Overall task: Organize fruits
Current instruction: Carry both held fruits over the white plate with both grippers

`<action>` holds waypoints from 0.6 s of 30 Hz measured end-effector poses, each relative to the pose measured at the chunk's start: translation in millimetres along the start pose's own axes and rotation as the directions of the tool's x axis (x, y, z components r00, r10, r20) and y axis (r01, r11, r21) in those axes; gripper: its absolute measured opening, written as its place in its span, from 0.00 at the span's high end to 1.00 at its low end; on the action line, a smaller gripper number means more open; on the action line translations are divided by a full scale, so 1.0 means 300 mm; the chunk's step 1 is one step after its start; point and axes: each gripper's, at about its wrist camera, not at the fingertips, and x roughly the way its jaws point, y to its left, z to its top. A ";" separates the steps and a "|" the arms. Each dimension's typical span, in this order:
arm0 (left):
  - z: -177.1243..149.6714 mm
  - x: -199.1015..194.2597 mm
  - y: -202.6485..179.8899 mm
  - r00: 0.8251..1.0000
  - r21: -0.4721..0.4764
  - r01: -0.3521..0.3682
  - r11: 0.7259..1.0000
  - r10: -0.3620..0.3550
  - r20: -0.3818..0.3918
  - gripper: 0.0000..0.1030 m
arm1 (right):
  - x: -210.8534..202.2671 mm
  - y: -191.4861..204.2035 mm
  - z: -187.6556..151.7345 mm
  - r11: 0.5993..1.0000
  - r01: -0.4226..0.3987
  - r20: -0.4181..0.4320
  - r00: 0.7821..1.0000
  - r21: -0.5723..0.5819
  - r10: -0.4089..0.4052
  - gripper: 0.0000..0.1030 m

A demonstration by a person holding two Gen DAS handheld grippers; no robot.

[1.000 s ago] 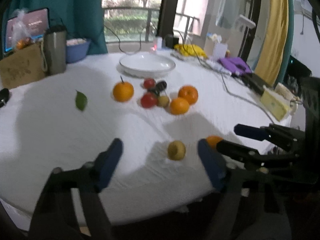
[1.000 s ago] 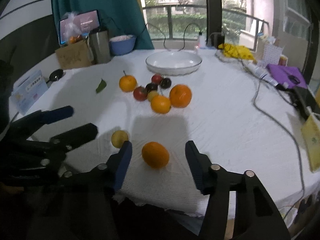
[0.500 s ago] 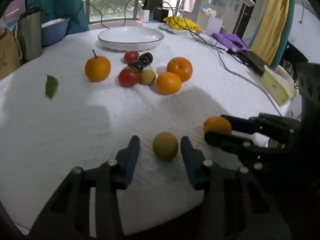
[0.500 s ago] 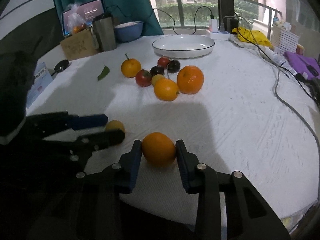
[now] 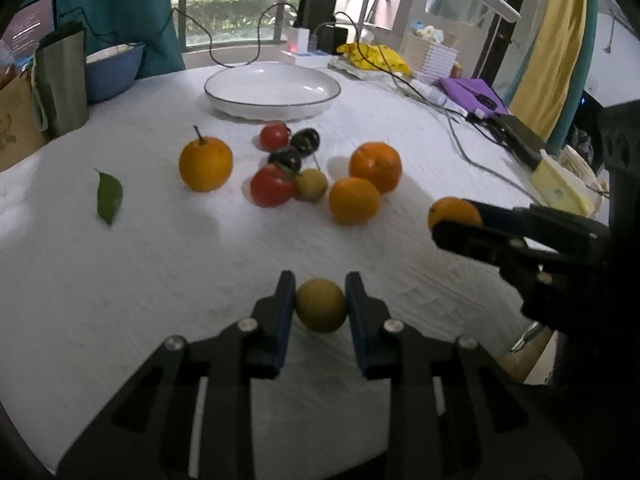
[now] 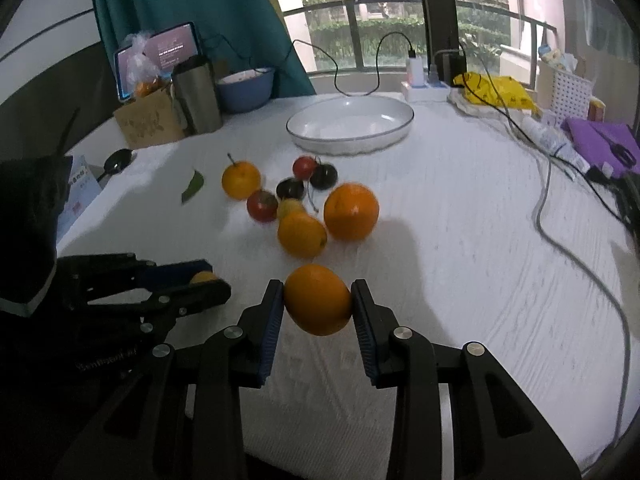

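The left tongs (image 5: 320,306) clamp a small yellow-green fruit (image 5: 320,305); the right tongs (image 6: 318,300) clamp an orange (image 6: 318,299). Ahead, the white dish (image 5: 272,90) looks empty and seven fruits wait on the bench (image 5: 120,280).

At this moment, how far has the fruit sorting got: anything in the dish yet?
Nothing is done yet: the white dish is empty. In hand: the left gripper is shut on a small yellow fruit, the right gripper on an orange. Left: both still need placing, and the cluster of fruit in front of the dish, three oranges, tomatoes and dark fruits, is untouched.
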 end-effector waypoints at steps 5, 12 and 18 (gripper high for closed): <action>0.019 -0.040 0.028 0.999 -0.023 0.004 1.000 -0.003 0.043 0.74 | -0.005 0.003 0.035 1.000 0.005 0.012 1.000 -0.014 -0.005 0.64; 0.080 -0.065 0.075 0.997 -0.045 0.001 0.999 0.003 0.082 0.74 | 0.003 -0.003 0.092 1.000 0.015 0.029 0.999 -0.013 -0.015 0.64; 0.159 -0.062 0.113 0.993 -0.054 0.001 0.999 0.005 0.119 0.74 | 0.025 -0.028 0.166 0.999 0.028 0.050 0.998 -0.019 -0.027 0.64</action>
